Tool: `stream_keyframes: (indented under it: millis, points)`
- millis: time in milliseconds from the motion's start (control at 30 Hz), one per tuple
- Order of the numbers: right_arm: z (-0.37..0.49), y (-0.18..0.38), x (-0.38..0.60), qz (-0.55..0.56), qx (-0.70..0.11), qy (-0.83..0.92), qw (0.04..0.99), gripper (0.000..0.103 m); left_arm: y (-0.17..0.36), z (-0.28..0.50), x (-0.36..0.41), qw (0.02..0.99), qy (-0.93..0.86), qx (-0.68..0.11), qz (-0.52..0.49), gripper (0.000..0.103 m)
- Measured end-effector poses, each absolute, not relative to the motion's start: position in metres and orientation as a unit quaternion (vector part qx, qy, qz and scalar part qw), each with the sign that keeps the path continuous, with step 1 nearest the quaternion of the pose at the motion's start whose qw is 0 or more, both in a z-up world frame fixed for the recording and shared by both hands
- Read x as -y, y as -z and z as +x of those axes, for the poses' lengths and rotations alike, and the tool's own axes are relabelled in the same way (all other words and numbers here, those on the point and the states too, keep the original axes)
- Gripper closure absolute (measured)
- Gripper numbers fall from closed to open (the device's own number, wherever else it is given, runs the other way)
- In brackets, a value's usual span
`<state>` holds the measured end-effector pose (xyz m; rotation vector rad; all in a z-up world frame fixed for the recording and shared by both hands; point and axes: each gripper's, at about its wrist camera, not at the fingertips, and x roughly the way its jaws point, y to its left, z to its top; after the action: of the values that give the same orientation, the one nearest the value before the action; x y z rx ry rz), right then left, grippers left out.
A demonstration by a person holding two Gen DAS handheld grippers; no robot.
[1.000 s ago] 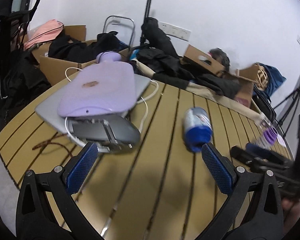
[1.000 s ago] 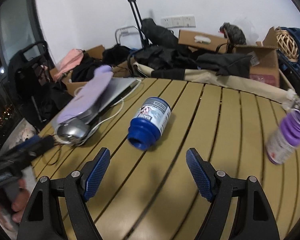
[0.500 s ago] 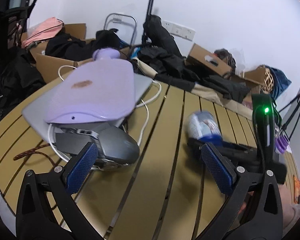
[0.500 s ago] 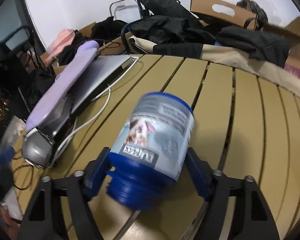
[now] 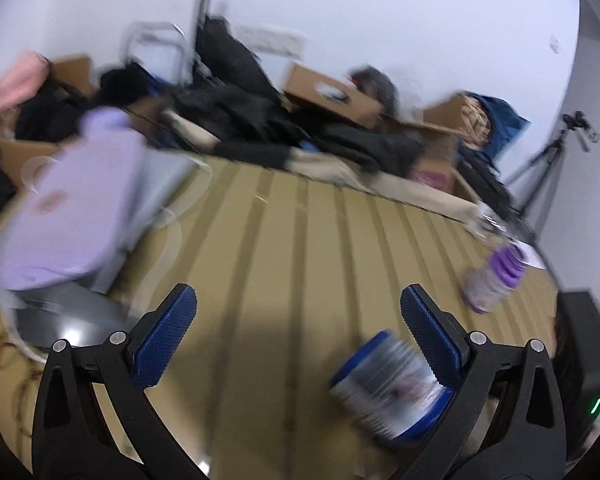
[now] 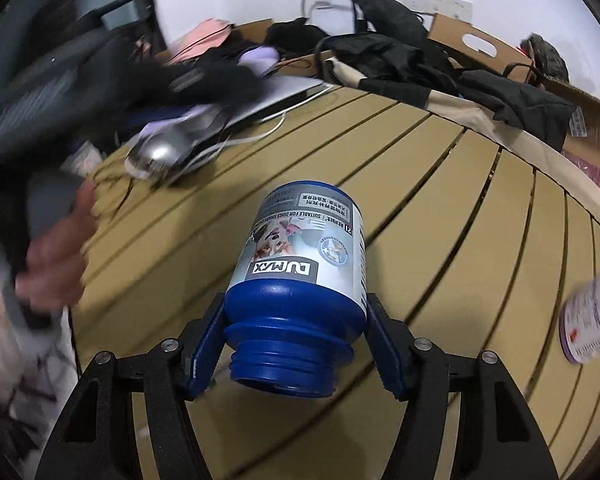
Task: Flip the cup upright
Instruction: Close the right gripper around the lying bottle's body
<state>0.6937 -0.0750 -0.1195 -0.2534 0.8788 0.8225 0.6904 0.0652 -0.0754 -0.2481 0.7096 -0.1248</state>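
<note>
While the right gripper (image 6: 292, 356) clamps the blue cup (image 6: 300, 280) at its lower body, one blue pad on each side, the cup lies tilted with its threaded mouth toward the camera and its base pointing away over the slatted table (image 6: 480, 208). Its label reads upside down in the right wrist view. The left gripper (image 5: 296, 336) is spread wide and holds nothing; in its blurred view the cup (image 5: 388, 392) appears just beside its right finger (image 5: 432, 340). A purple-capped bottle (image 6: 592, 316) stands on the table to the right of the cup. Beyond the cup to the left, a lilac hot-water bottle (image 5: 72, 208) rests on a laptop (image 6: 284, 96).
</note>
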Motion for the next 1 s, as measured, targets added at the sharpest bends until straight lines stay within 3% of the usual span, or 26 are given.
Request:
stream_keyframes:
  millis: [67,167,300,667,733,767,800,933,967,1000]
  points:
    - [0.689,0.121,0.078,-0.119,-0.407,-0.403,0.811,0.033,0.080,0.699,-0.054,0.920,0.075,-0.368,-0.109,0.010]
    - [0.676,0.125,0.079,-0.134,-0.400,-0.423,0.802,0.033,0.094,0.708,-0.039,0.903,0.090,-0.410,-0.089,0.028]
    - [0.672,0.125,0.082,-0.142,-0.388,-0.412,0.812,0.032,0.112,0.714,-0.030,0.883,0.093,-0.456,-0.067,0.065]
    - [0.697,0.125,0.132,-0.078,-0.404,-0.363,0.836,0.029,0.123,0.674,-0.021,0.885,0.108,-0.452,0.001,0.066]
    - [0.698,0.124,0.137,-0.075,-0.406,-0.355,0.839,0.029,0.111,0.678,-0.020,0.889,0.118,-0.442,-0.006,0.056]
    - [0.698,0.123,0.139,-0.074,-0.401,-0.351,0.843,0.029,0.105,0.685,-0.017,0.890,0.119,-0.441,-0.009,0.043]
    - [0.697,0.122,0.143,-0.066,-0.397,-0.356,0.843,0.029,0.100,0.692,-0.011,0.889,0.120,-0.441,-0.008,0.038]
    - [0.693,0.120,0.143,-0.058,-0.395,-0.379,0.835,0.029,0.094,0.721,0.017,0.884,0.156,-0.441,-0.014,0.038]
    - [0.690,0.120,0.139,-0.069,-0.396,-0.382,0.832,0.032,0.097,0.731,0.025,0.879,0.156,-0.451,-0.020,0.042]
    - [0.688,0.119,0.136,-0.080,-0.394,-0.386,0.830,0.037,0.100,0.736,0.031,0.874,0.159,-0.459,-0.020,0.057]
